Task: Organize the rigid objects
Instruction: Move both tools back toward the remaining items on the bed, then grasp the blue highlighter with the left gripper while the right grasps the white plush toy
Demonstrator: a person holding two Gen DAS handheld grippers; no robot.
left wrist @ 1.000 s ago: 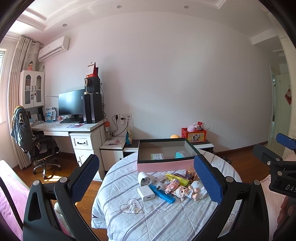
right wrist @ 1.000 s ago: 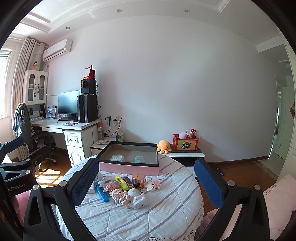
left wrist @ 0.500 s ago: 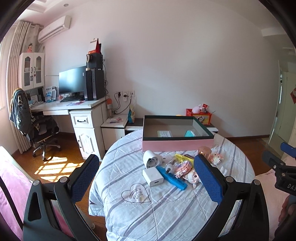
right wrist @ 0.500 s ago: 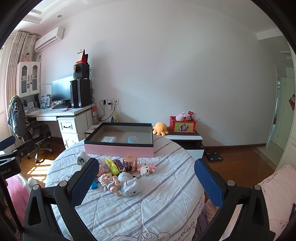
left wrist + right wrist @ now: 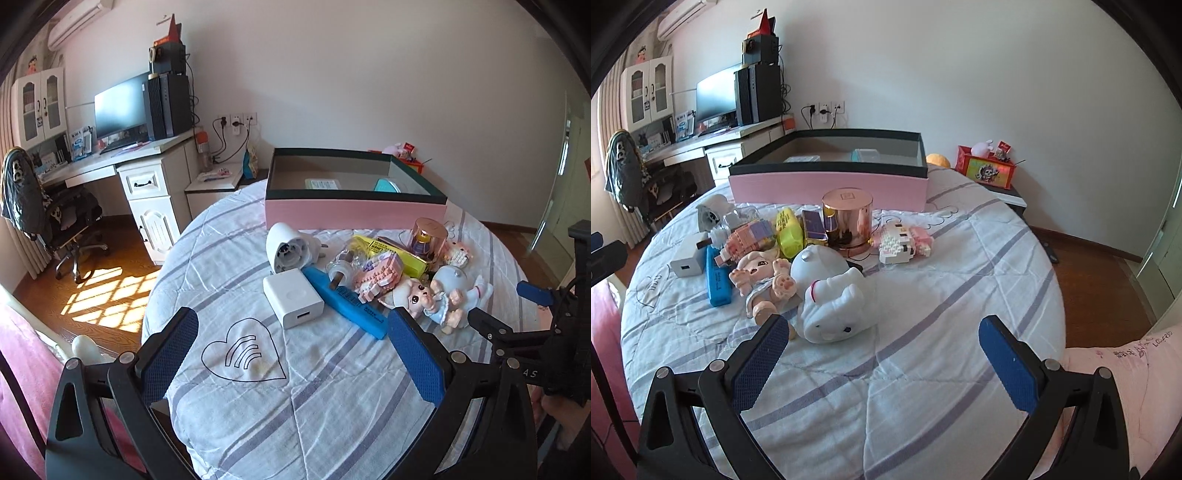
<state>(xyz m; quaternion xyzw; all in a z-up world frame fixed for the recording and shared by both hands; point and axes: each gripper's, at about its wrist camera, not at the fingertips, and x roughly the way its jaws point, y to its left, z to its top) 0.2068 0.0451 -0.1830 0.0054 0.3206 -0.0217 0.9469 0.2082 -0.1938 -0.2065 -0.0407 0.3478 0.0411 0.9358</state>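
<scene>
One pink box point(image 5: 354, 212), two white chargers point(image 5: 293, 302), two brick figures point(image 5: 905, 242), one doll point(image 5: 762, 282)

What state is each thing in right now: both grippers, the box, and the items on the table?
Left gripper: open, empty.
Right gripper: open, empty.
Pink box: lidless, two small items inside.
White charger: lying flat on the quilt.
Blue case: lying flat beside the charger.
Doll: lying on its back.
Copper canister: upright.

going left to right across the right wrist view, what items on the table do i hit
white charger → blue case → doll → white elephant toy → pink and white brick figure
</scene>
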